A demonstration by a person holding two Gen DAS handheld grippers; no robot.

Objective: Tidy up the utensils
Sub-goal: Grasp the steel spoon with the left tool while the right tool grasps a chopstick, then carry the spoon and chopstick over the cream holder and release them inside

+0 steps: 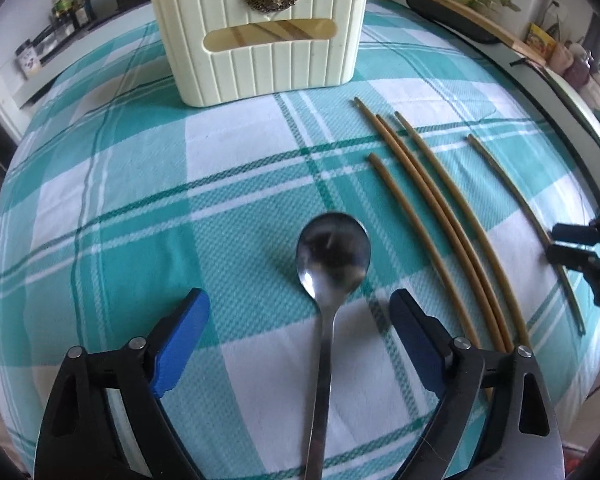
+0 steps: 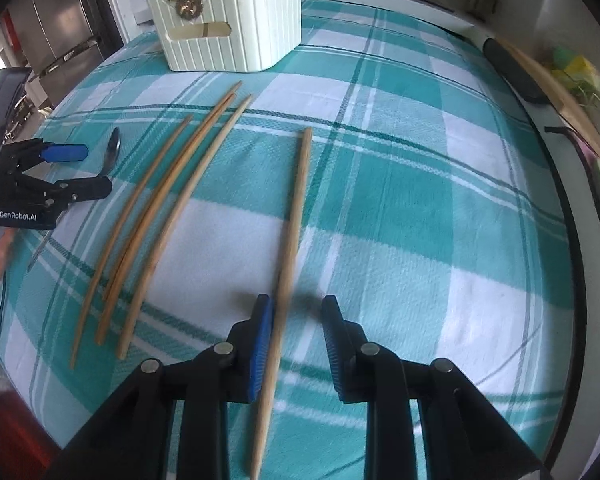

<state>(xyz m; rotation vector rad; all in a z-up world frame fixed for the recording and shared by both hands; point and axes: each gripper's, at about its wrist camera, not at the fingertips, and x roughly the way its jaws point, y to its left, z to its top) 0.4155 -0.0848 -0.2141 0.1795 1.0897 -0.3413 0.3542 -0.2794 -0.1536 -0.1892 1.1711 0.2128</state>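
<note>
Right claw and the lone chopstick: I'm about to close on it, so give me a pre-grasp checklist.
1. Right claw open: ok.
2. Lone wooden chopstick between its fingers: ok, near the left pad.
3. Chopstick apart from the four other chopsticks: ok.
4. Cream ribbed plastic utensil holder upright on the cloth: ok.
5. Left claw open, astride the steel spoon: ok.
6. Pad height above cloth: cannot tell.

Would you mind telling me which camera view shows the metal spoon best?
The left wrist view does: the spoon lies bowl up on the checked cloth, centred between the open fingers of the left gripper, its bowl and most of its handle visible. The right wrist view shows only a thin edge of the bowl beside that gripper.
</note>
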